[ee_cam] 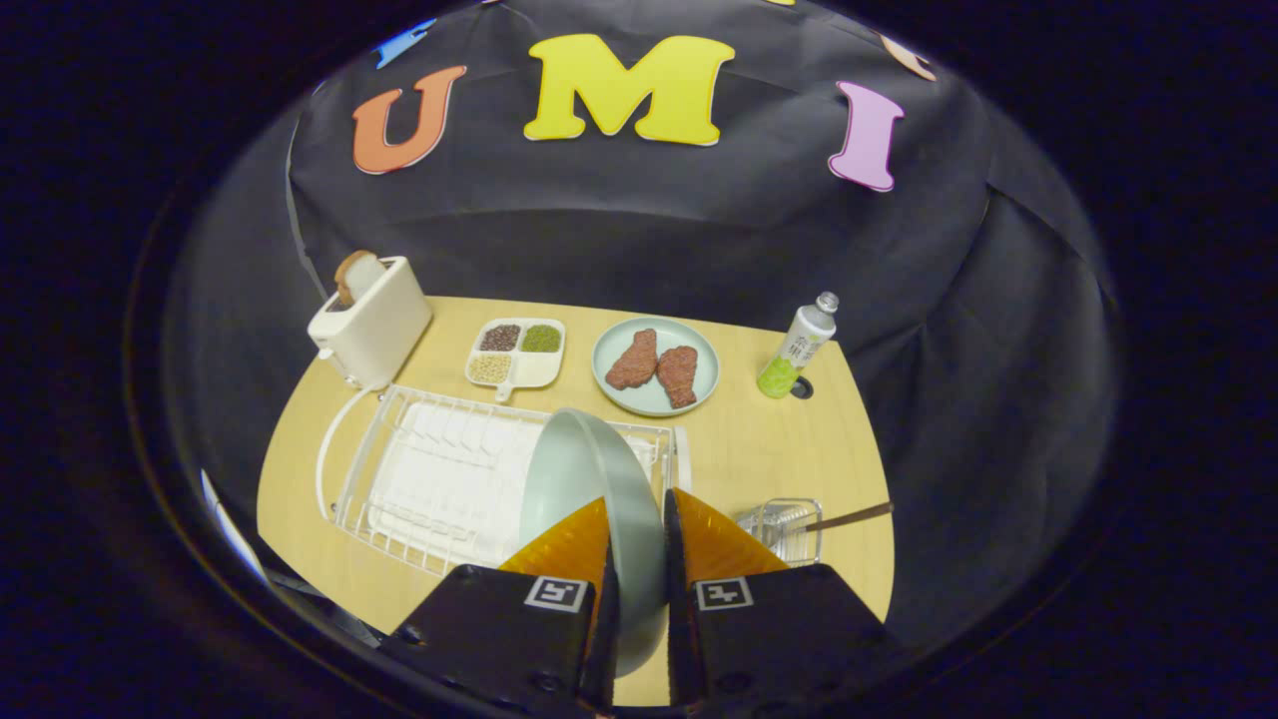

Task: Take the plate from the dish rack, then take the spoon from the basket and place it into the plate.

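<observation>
Now we pinch plate (pixel 584 479) rim between gripper (pixel 639 534) fingers, plate on edge over dish rack (pixel 419 479) right end; basket (pixel 789 527) with spoon (pixel 849 516) beside, near table (pixel 789 449) right edge.

A cream toaster (pixel 371 318) stands at the far left corner of the wooden surface (pixel 759 449), a slice of bread (pixel 355 274) poking up from its slot. To its right lies a white four-part tray (pixel 516 353) of dark, green and pale grains. Next sits a pale green dish (pixel 656 365) bearing two reddish-brown cutlets (pixel 657 363). Further right stands a bottle (pixel 797 346) with a green label and a grey cap.
</observation>
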